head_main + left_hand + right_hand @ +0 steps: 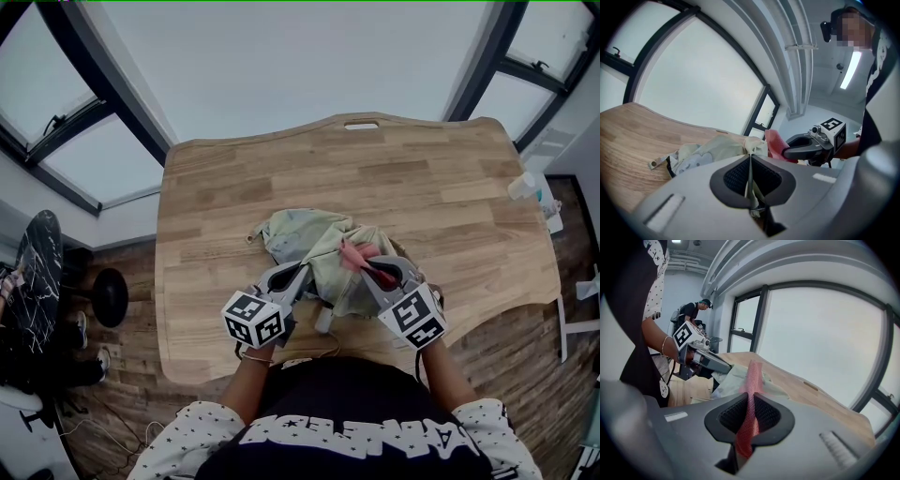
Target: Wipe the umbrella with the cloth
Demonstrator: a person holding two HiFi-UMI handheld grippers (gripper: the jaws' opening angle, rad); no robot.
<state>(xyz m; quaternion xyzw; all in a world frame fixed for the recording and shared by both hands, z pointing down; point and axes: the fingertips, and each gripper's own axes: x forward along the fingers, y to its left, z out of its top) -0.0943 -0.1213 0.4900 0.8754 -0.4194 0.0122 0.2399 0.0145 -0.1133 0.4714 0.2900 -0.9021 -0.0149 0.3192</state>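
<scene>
Both grippers are shut on fabric. The left gripper (pixel 750 161) has its jaws pressed together on a thin fold of the pale green umbrella (pixel 298 234). The right gripper (pixel 752 404) has its jaws clamped on a strip of pink mesh cloth (pixel 753 373), which sticks out past the tips. The umbrella lies collapsed and crumpled on the wooden table (pixel 234 183), near the front edge and just ahead of the person. The two grippers meet over its nearer side. In the head view the cloth touches the canopy right beside the left gripper's hold. The step in hand therefore looks like the wiping itself, with one side pinning the canopy while the other rubs. How much of the fabric has been covered cannot be told. The next move probably calls for dragging the cloth across the canopy away from the pinned fold, with the left grip firm so the loose fabric stays taut and does not bunch up under the stroke.
</scene>
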